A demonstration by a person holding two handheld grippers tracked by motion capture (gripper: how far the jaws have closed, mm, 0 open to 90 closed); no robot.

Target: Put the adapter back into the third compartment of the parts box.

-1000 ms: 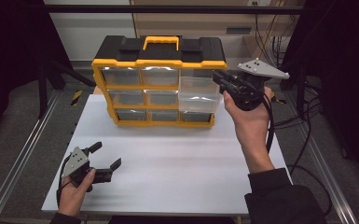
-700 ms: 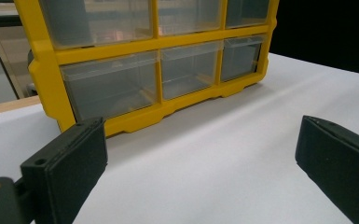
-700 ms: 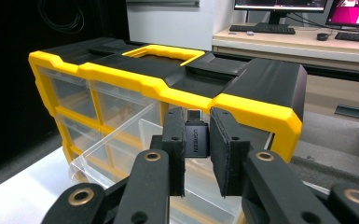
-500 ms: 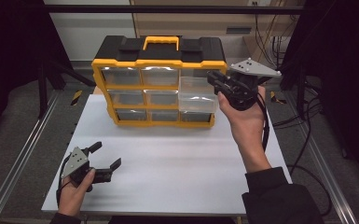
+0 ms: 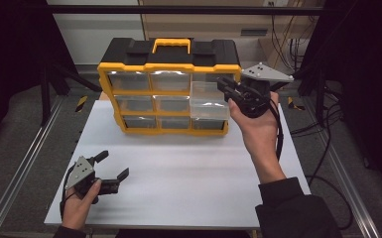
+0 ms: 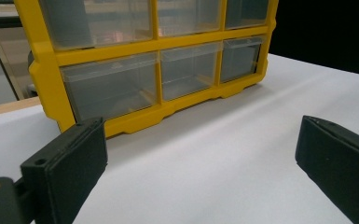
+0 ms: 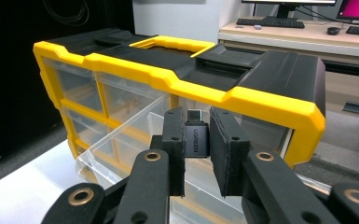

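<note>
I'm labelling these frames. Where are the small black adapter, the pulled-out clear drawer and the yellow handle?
Small black adapter [image 7: 196, 136], right gripper view, printed face.
Pulled-out clear plastic drawer [image 5: 209, 103], high view, front wall.
Yellow plastic handle [image 5: 171, 43], high view, top bar.

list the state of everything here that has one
organizer: upright on the table
right middle drawer: pulled out, looks empty
other drawers: pushed in
adapter: clamped upright above the open drawer
right gripper: shut on the adapter
left gripper: open, empty, low over the table

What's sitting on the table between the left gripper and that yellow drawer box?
Nothing: in the left gripper view, bare white table runs from the open left gripper to the yellow drawer box. The high view agrees.
</note>
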